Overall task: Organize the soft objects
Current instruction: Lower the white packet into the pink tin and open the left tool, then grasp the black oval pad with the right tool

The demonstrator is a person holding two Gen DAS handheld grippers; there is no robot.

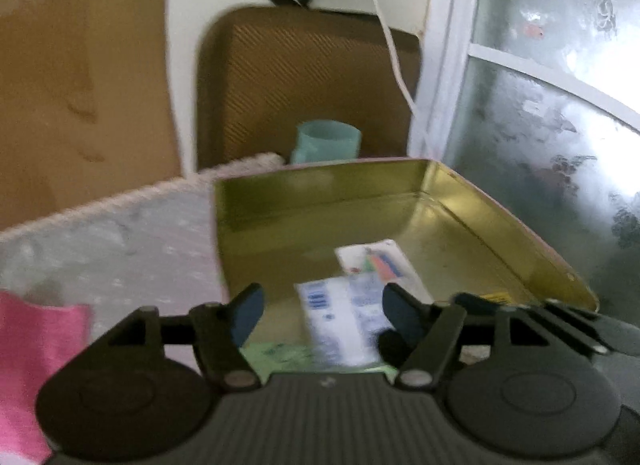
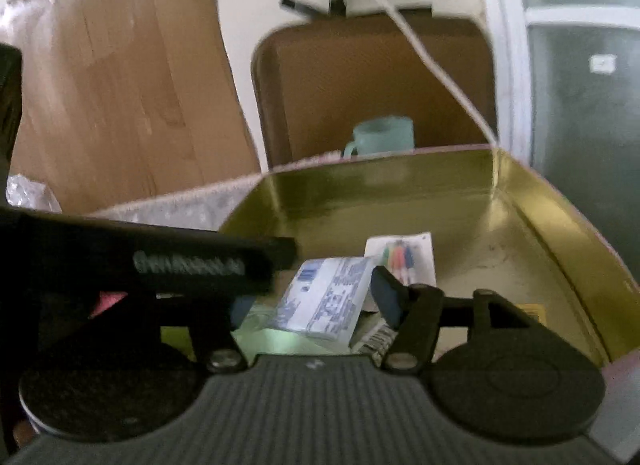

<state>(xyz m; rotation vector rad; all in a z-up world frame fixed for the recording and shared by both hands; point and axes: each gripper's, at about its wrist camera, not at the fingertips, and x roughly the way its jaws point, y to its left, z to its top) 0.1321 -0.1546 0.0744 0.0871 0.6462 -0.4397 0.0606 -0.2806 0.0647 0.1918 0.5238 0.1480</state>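
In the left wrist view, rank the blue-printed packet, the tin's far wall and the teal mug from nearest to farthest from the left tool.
1. Blue-printed packet, between the left tool's fingers.
2. Tin's far wall, straight ahead.
3. Teal mug, behind the tin.

Gold tin (image 1: 460, 201) open-topped; bare floor toward right wall. White-blue packet (image 1: 344, 317) and card (image 1: 376, 261) fill lower centre. Left gripper (image 1: 324, 313) crosses lower left of right wrist view, blocking that side. Cable (image 2: 436, 65) hangs above far rim; teal mug (image 2: 384, 135) behind.
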